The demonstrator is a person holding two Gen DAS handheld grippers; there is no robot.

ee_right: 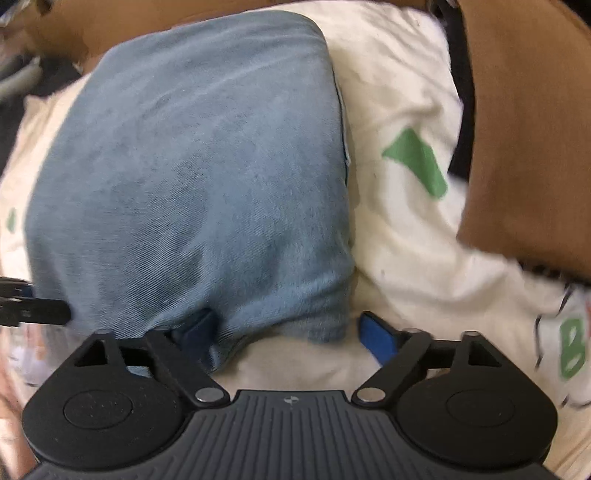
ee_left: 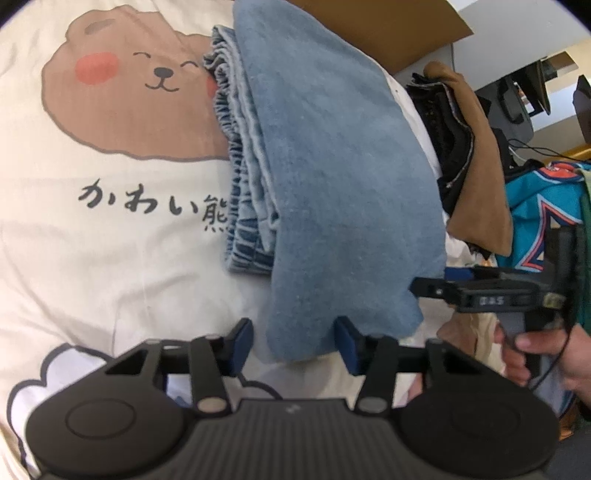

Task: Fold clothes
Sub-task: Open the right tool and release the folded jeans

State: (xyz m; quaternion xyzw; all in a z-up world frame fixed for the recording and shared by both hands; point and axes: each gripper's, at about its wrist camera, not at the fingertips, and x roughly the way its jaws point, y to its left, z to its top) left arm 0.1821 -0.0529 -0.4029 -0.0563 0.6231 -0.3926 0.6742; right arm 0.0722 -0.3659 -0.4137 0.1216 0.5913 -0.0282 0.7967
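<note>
A folded light-blue denim garment (ee_left: 332, 166) lies on a cream sheet with a bear print (ee_left: 122, 103); its gathered waistband (ee_left: 231, 147) shows on the left side. My left gripper (ee_left: 294, 345) is at the garment's near edge, jaws apart, with the hem between them. The right pad (ee_left: 347, 347) touches the cloth, while the left pad (ee_left: 242, 341) stands clear of it. My right gripper (ee_right: 288, 334) is wide open at the near corner of the same garment (ee_right: 192, 166), and its left pad (ee_right: 199, 328) is tucked against a fold. A hand holds the right gripper (ee_left: 424, 286) just right of the garment.
A heap of clothes lies to the right: a brown garment (ee_left: 484, 166), black fabric (ee_left: 450, 140) and a teal jersey (ee_left: 543, 206). White cloth with green print (ee_right: 417, 162) lies beside the denim. A cardboard box (ee_left: 388, 29) stands behind. My left gripper's tip (ee_right: 33, 306) shows at the left edge.
</note>
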